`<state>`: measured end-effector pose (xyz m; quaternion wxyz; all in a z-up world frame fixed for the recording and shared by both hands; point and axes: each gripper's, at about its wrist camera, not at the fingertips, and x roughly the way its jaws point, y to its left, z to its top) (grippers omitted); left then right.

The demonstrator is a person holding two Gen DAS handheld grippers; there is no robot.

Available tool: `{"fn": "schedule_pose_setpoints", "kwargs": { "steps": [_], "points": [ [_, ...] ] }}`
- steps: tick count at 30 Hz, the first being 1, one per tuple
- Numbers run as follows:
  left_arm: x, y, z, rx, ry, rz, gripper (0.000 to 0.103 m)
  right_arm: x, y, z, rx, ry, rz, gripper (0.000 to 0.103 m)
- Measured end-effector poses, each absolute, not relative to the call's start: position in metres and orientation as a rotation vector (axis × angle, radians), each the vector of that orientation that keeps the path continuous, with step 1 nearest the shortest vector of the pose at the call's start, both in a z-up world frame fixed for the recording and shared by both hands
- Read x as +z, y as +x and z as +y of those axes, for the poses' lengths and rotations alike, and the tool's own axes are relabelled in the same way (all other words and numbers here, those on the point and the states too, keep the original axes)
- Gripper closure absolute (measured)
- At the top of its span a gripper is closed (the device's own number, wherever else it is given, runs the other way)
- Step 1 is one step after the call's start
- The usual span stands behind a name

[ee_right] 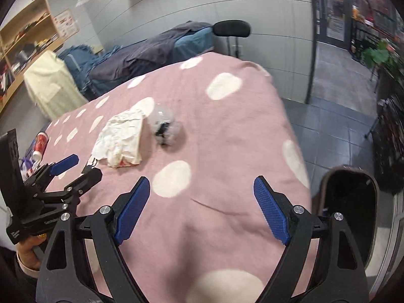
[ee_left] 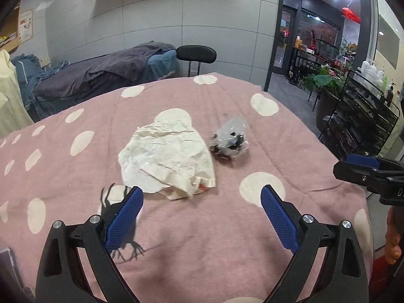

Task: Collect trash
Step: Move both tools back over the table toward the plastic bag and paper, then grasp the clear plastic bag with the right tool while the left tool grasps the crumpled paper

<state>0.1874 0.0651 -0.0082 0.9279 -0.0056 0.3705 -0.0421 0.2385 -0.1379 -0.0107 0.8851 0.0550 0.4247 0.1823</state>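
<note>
two pieces of trash lie side by side near the middle of the bed [ee_left: 290, 151], which is covered in a pink spotted blanket: a crumpled paper wrapper [ee_left: 168, 161] and, just to its right, a crumpled clear plastic wrapper [ee_left: 231, 140] with dark bits inside. what those dark bits are is hard to say from here.

the left claw [ee_left: 202, 202] stands wide with nothing between its blue pads. it points down at the blanket, and the paper wrapper lies straight ahead of it, its near edge close to the left pad. the paper's longer side runs away from the claw toward the far edge of the bed.

the right claw [ee_right: 202, 197] is also wide and holds nothing. it hangs near the right edge of the bed, and both pieces lie ahead and to its left, well apart from it. a dark bin [ee_right: 349, 199] stands on the floor just off that right edge.

by my reading, the left claw is the nearer one to the paper.
</note>
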Motion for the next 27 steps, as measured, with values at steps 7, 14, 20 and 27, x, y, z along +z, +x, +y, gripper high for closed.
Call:
{"fn": "schedule_pose_setpoints", "kwargs": {
  "steps": [7, 14, 20, 27],
  "points": [
    [-0.011, 0.196, 0.098, -0.053, -0.05, 0.783, 0.011, -0.019, 0.289, -0.071, 0.469, 0.032, 0.968, 0.019],
    [-0.022, 0.208, 0.101, -0.081, -0.071, 0.822, 0.011, -0.043, 0.349, -0.021, 0.459, -0.041, 1.056, 0.035],
    [-0.03, 0.223, 0.092, -0.113, -0.07, 0.857, 0.011, -0.06, 0.376, -0.012, 0.441, -0.03, 1.125, 0.059],
    [-0.039, 0.249, 0.08, -0.104, -0.021, 0.898, 0.011, -0.036, 0.355, -0.026, 0.42, -0.042, 1.033, 0.067]
  ]
}}
